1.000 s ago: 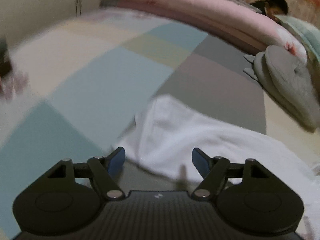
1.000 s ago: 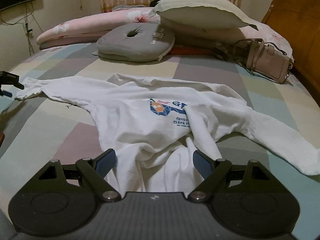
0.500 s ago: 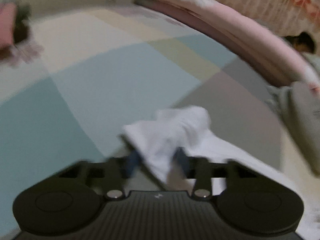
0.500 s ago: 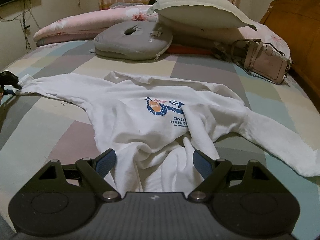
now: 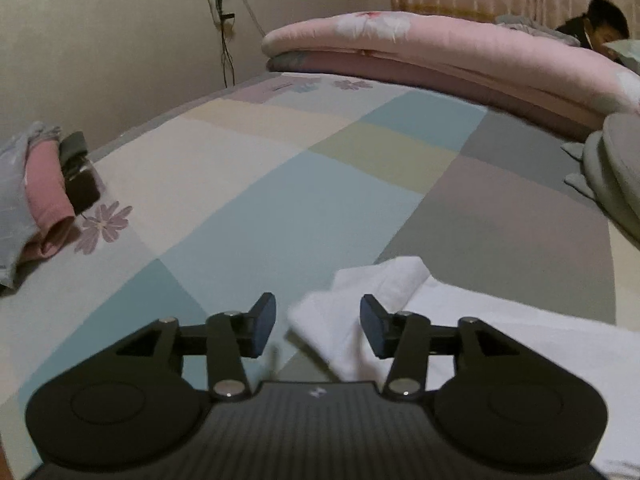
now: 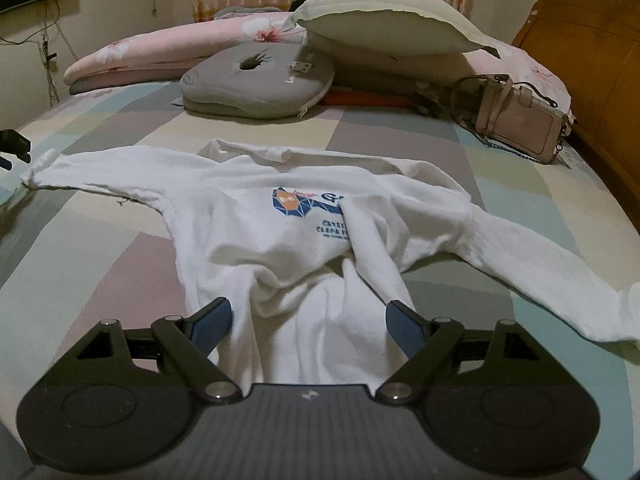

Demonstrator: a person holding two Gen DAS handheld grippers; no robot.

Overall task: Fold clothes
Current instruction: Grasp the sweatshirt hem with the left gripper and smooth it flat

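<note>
A white sweatshirt (image 6: 256,216) with a blue and orange print lies face up on the checked bedsheet (image 5: 280,200), both sleeves spread out. Its hem is bunched between the fingers of my right gripper (image 6: 307,314), which is open and low over the cloth. The left sleeve cuff (image 5: 372,284) lies loose on the sheet between the fingers of my left gripper (image 5: 316,316), nearer the right pad; that gripper is open. In the right wrist view the same cuff (image 6: 44,166) ends at the far left, beside the left gripper's tip (image 6: 12,146). The right sleeve (image 6: 560,272) runs off to the right.
A grey ring cushion (image 6: 256,80), a large pillow (image 6: 384,20) and a rolled pink quilt (image 5: 440,52) line the back. A pink handbag (image 6: 520,124) sits by the wooden headboard (image 6: 592,60). Folded clothes (image 5: 40,196) lie at the left edge. A person (image 5: 600,24) is behind the quilt.
My left gripper closed on the sleeve cuff, drew it outward, and has now opened, leaving the cuff on the sheet. The right gripper has barely moved.
</note>
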